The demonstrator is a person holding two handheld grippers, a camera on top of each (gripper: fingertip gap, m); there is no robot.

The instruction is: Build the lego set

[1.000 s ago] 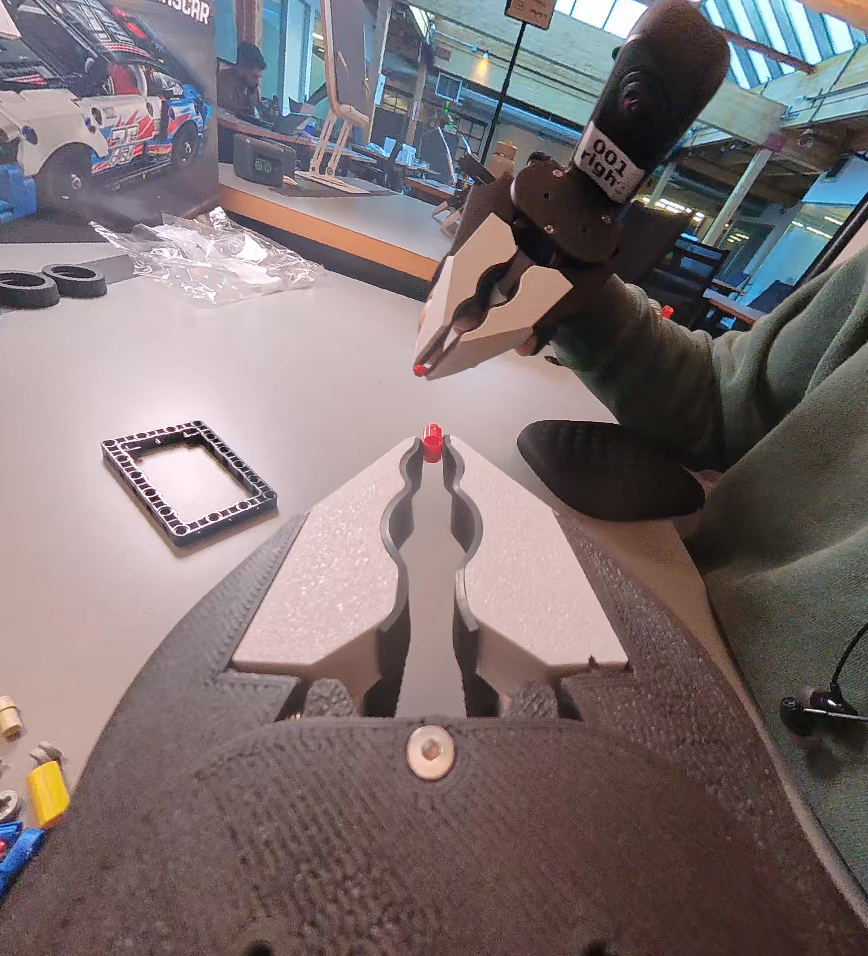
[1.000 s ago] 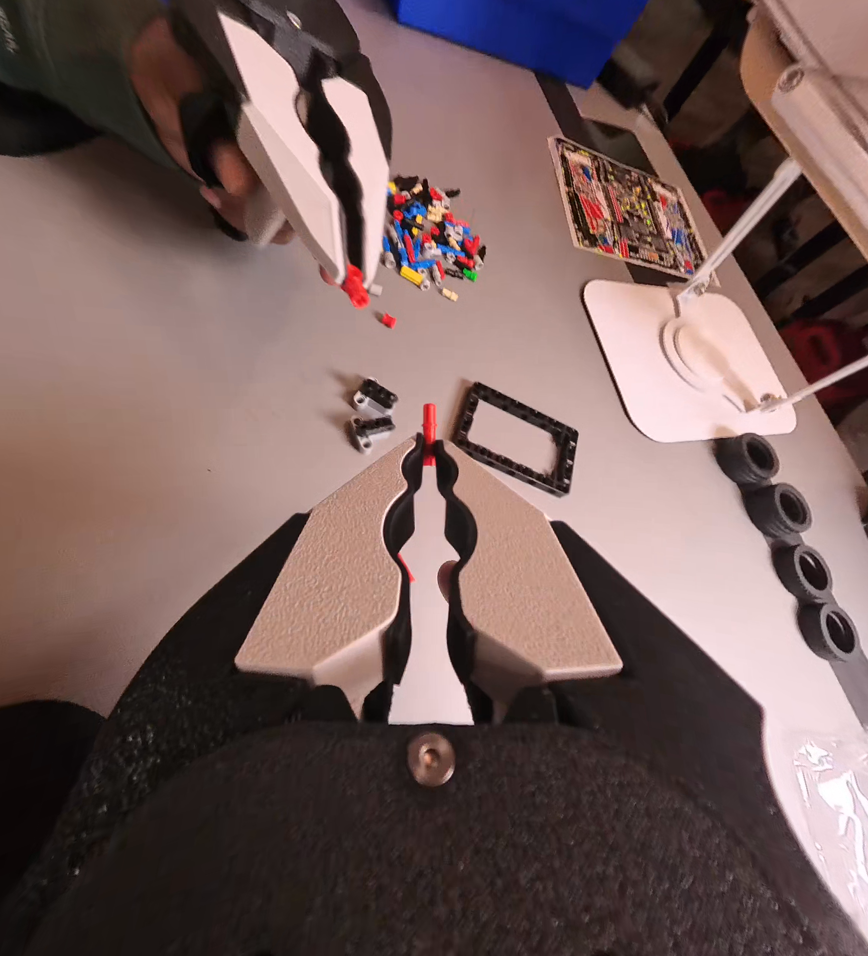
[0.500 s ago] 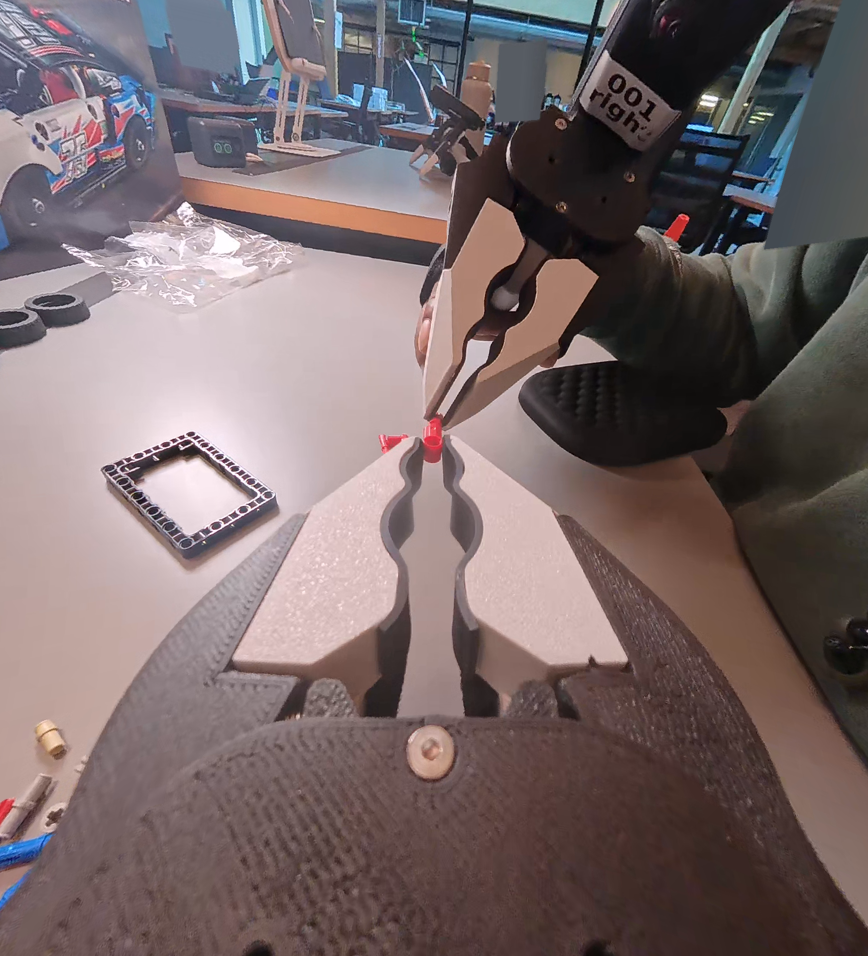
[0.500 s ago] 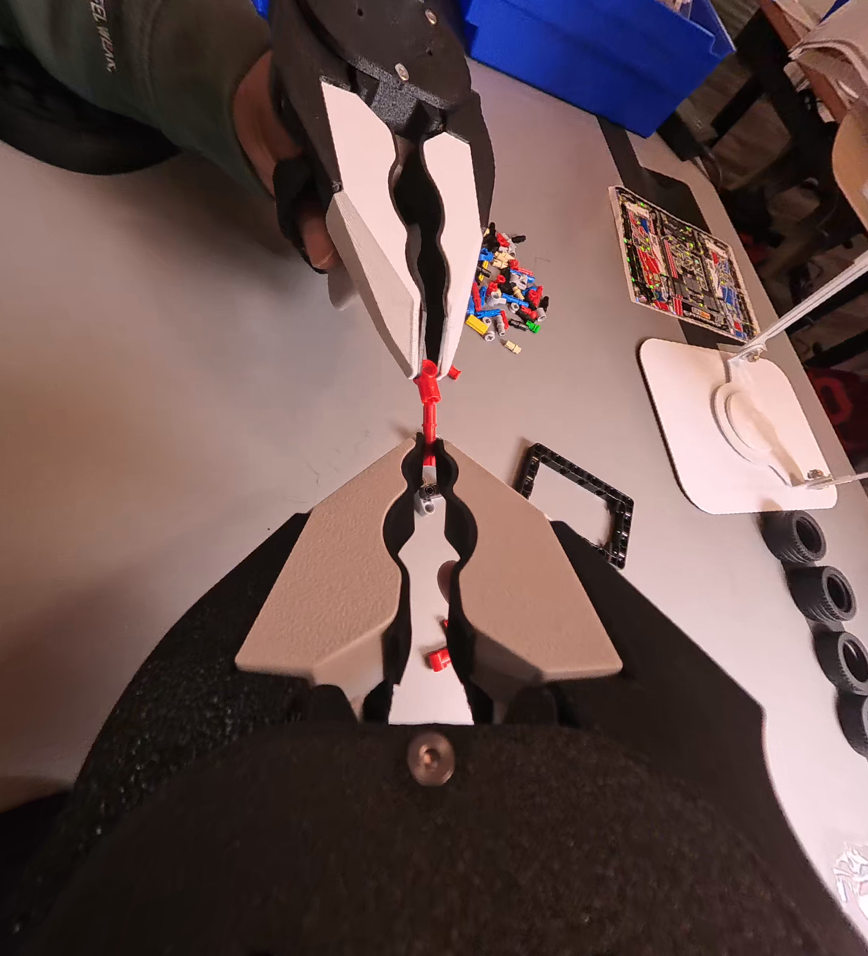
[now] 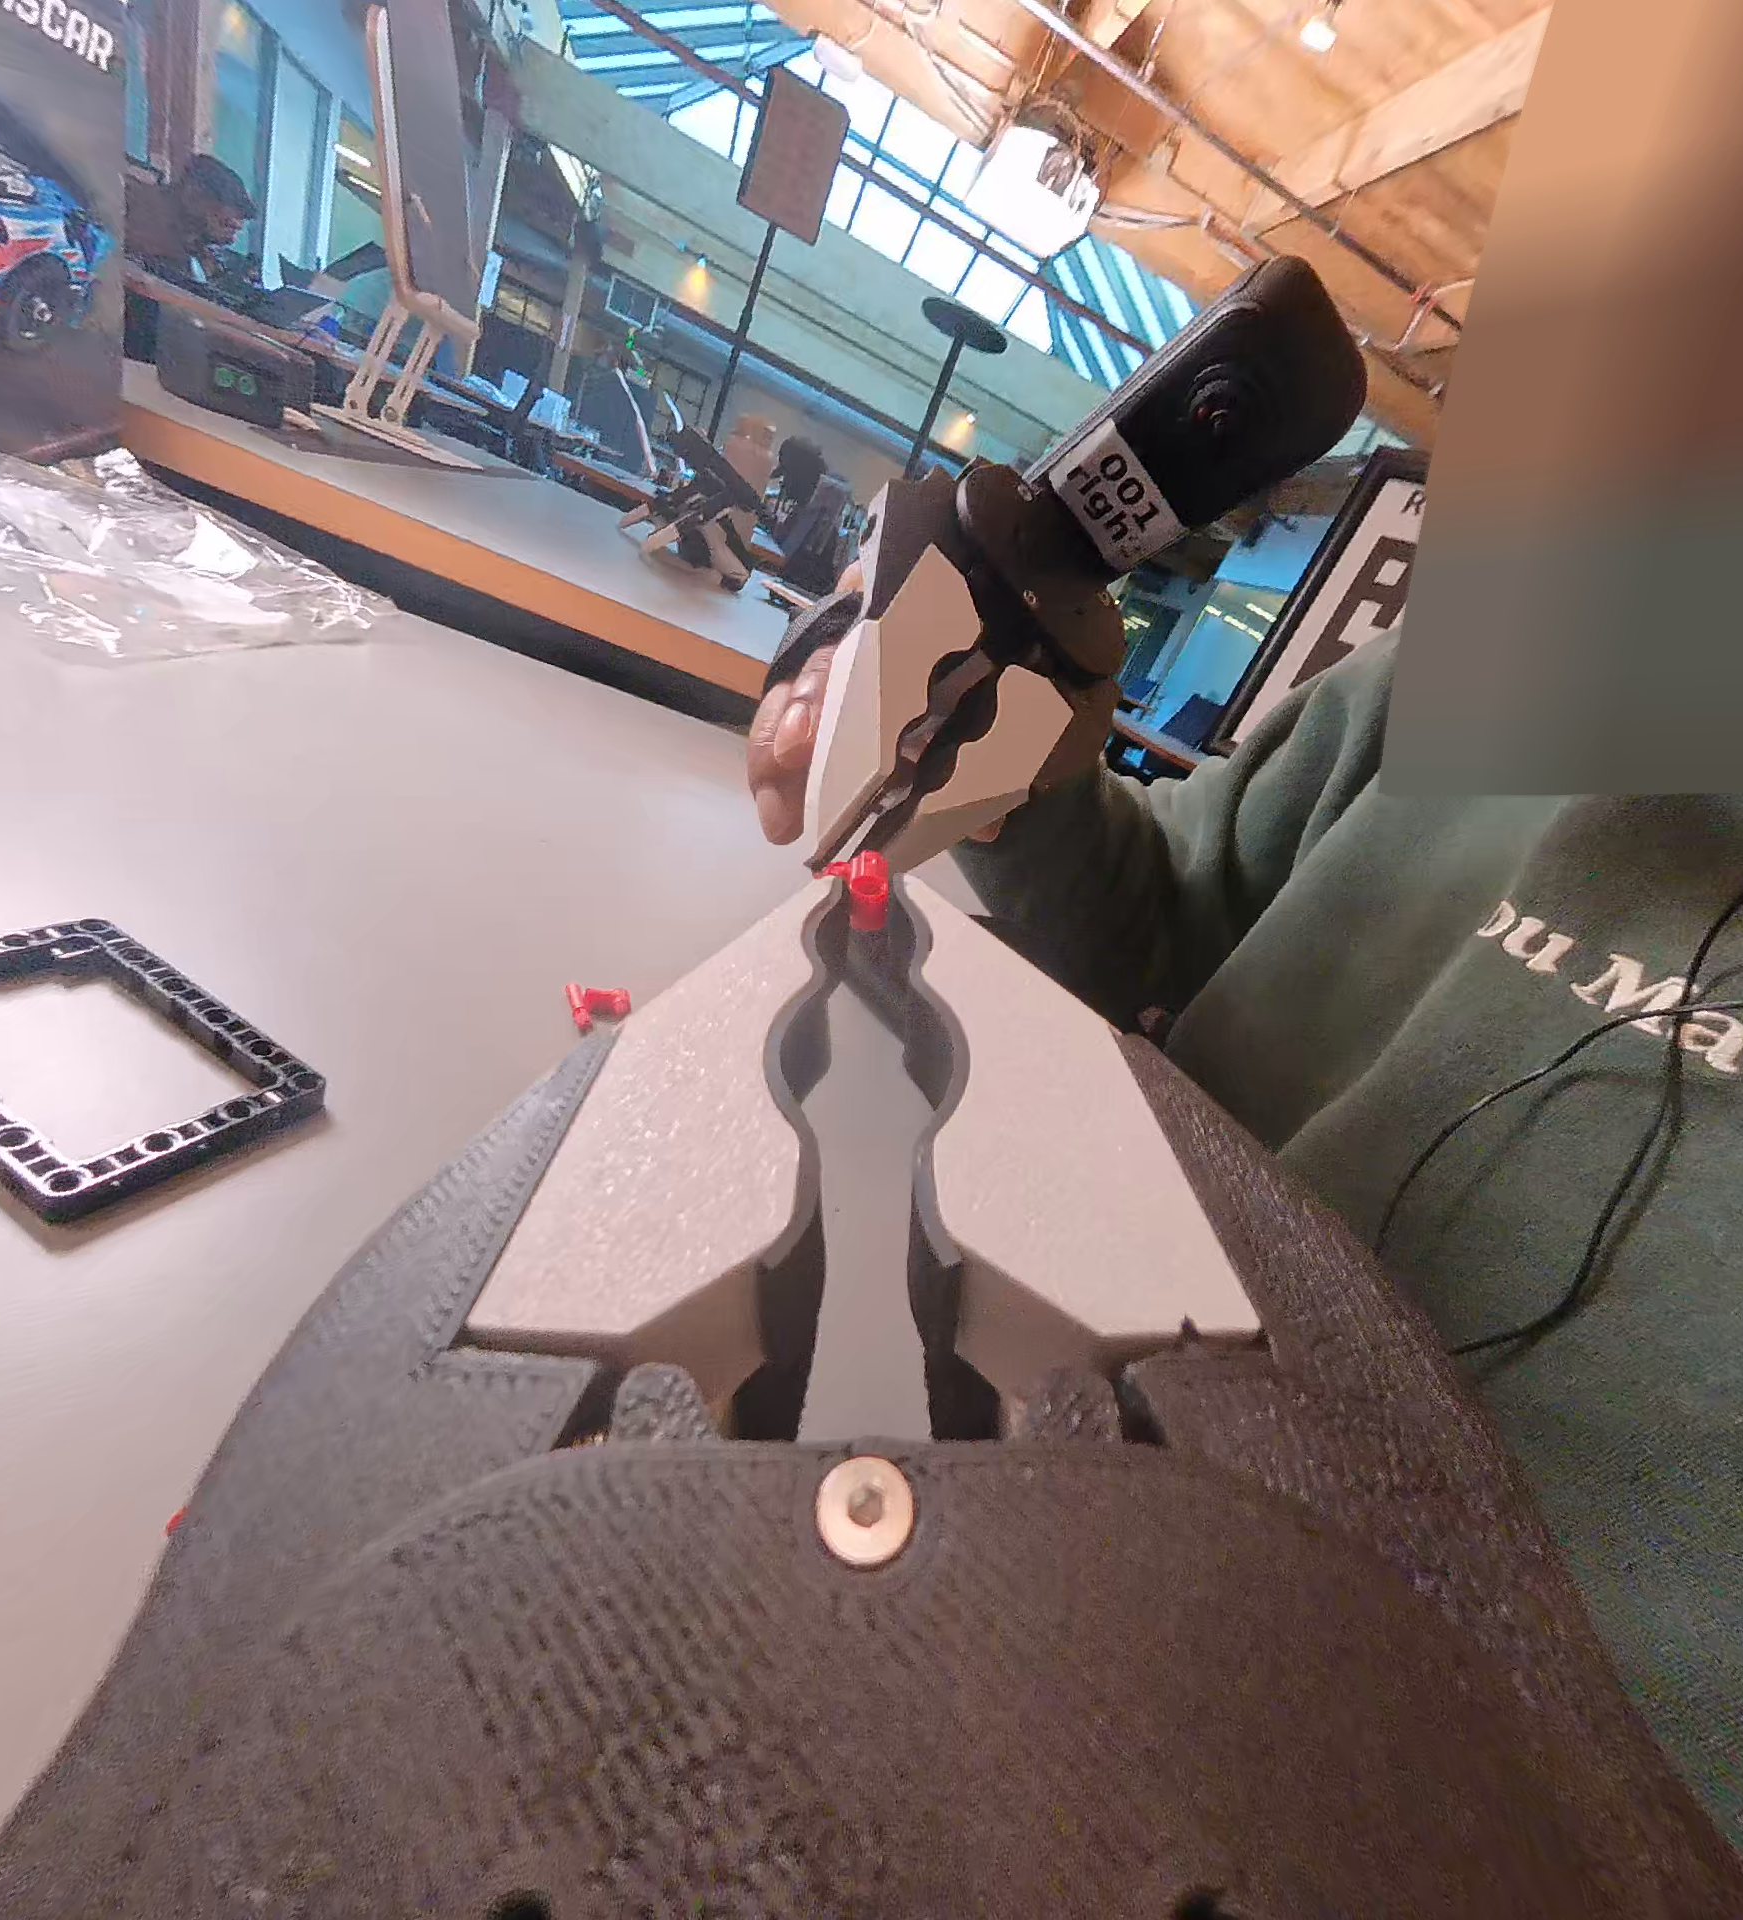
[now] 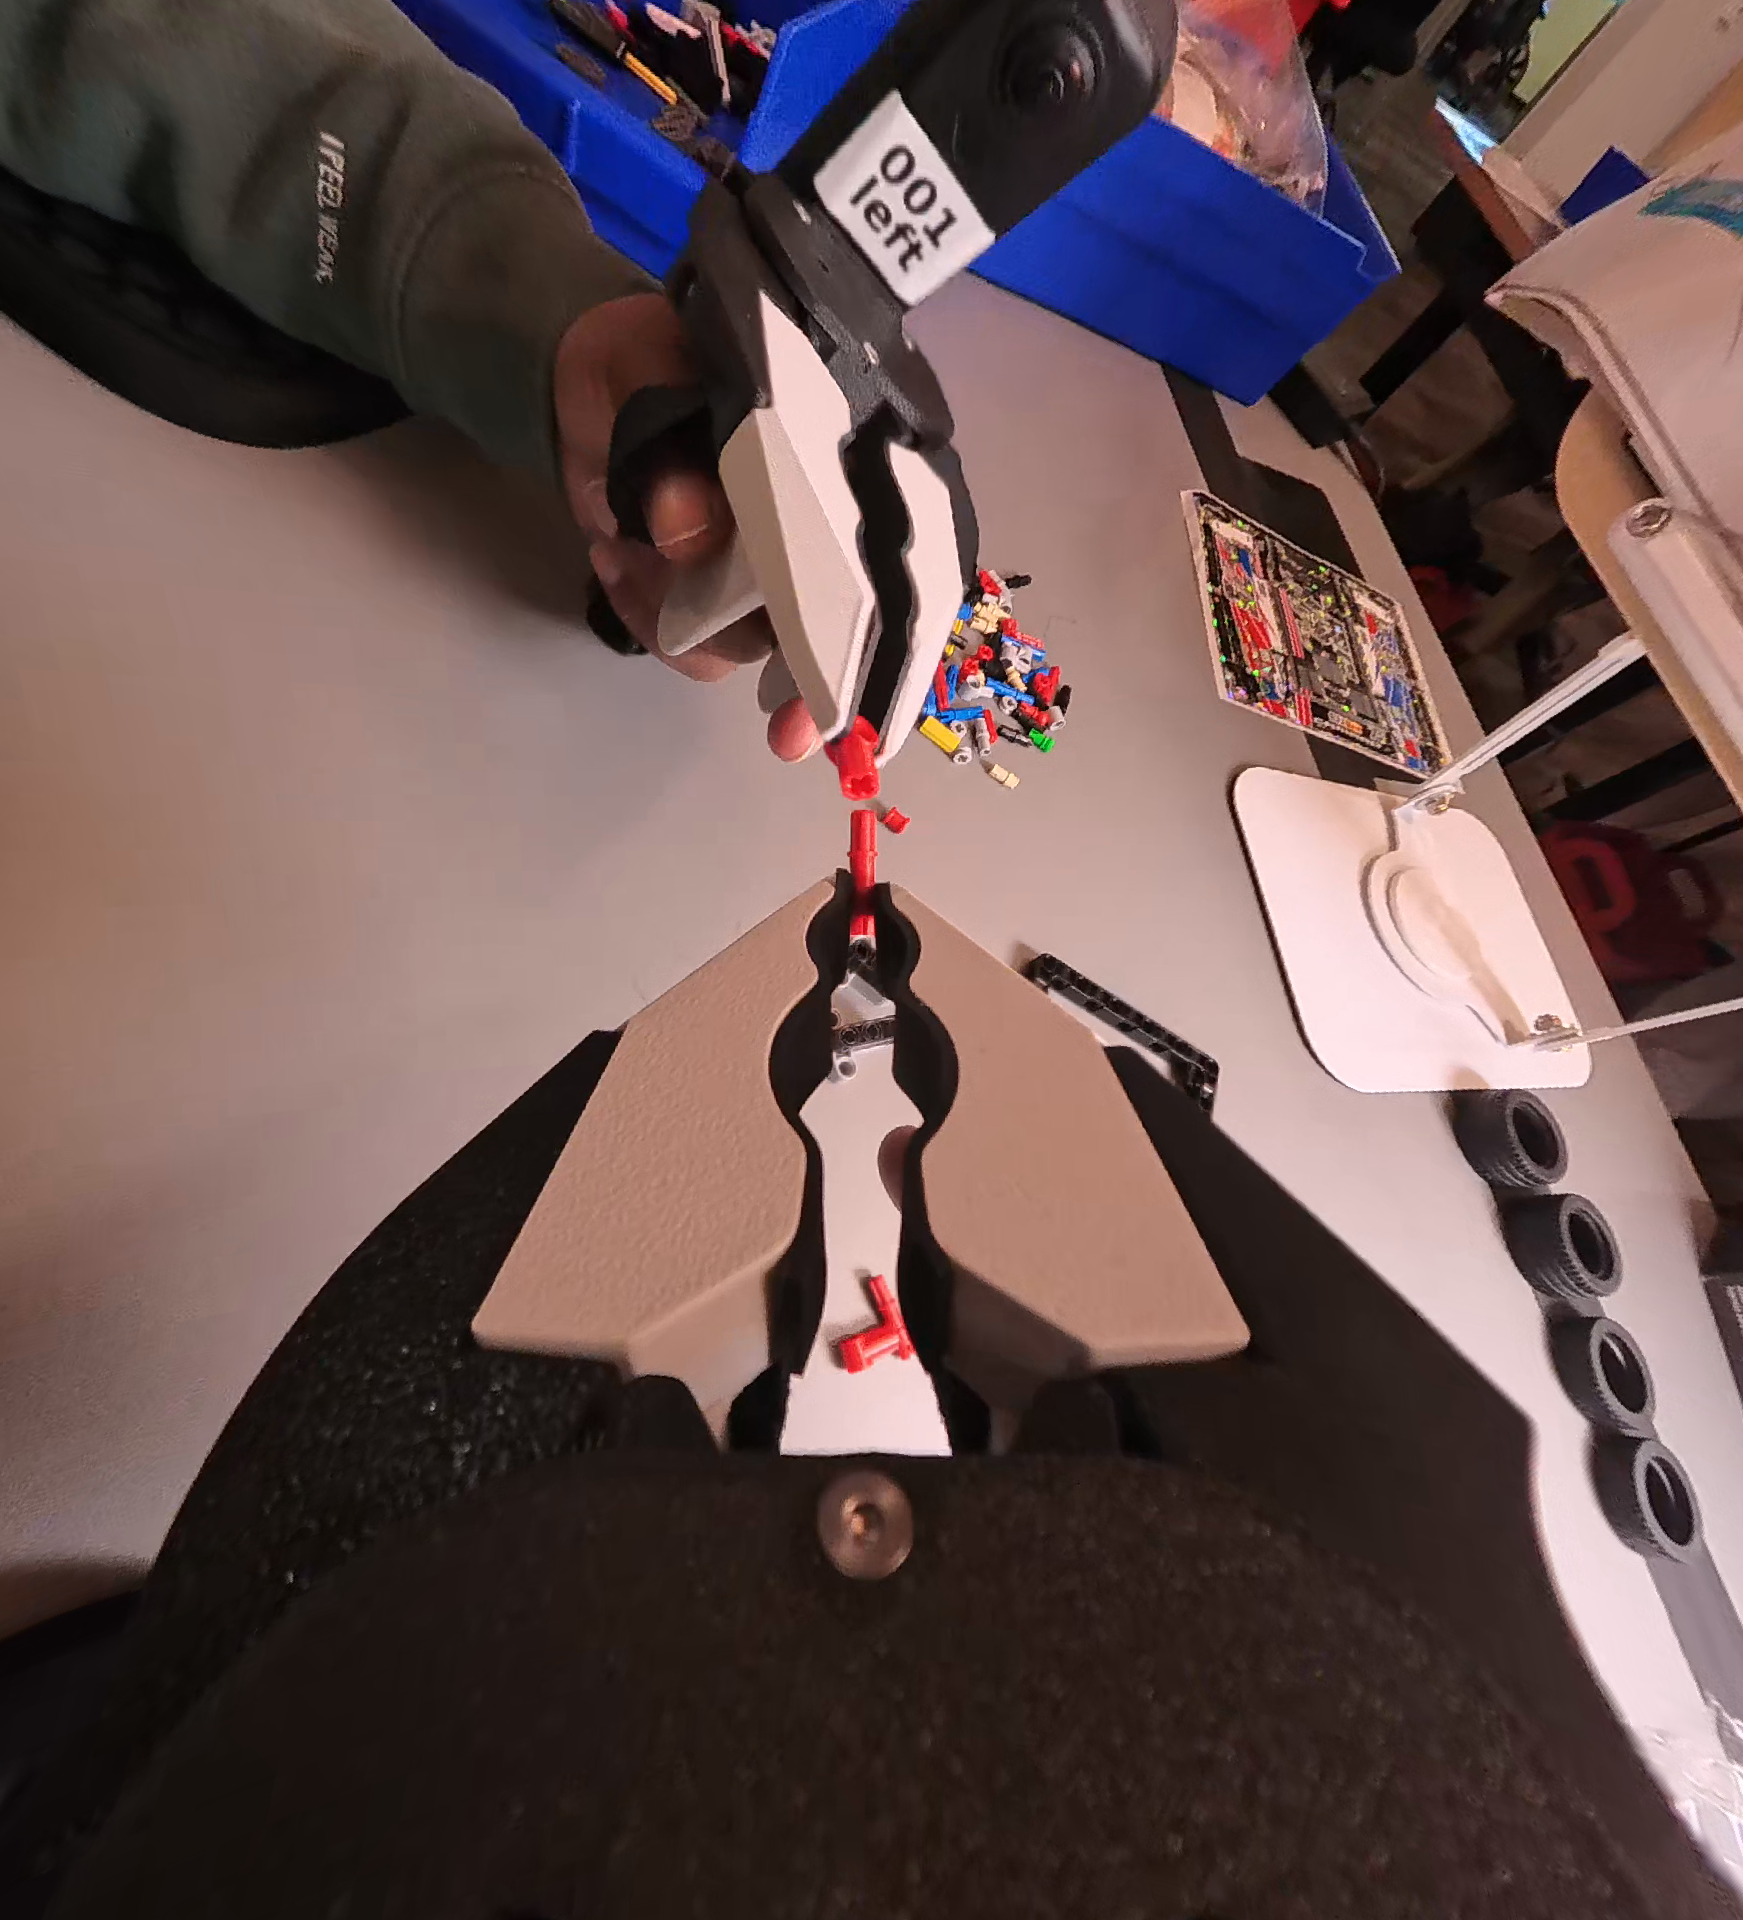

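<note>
Pinching red connector (image 5: 865,902), left claw (image 5: 865,914) faces right claw (image 6: 862,904)

Your left gripper (image 5: 865,906) pinched a small red connector (image 5: 866,902) at frame centre. Just above it, your right gripper (image 5: 862,852) angled down, tips nearly touching that piece. A black frame (image 5: 108,1081) lay at left, a loose red piece (image 5: 595,1003) between.

Red pin (image 6: 862,852) and red connector (image 6: 854,764) meet above a pale grey table (image 6: 275,779); a multicoloured heap of pieces (image 6: 1002,675), black frame (image 5: 88,1070), black tyres (image 6: 1563,1257) and blue bin (image 6: 1158,249) surround them.
</note>
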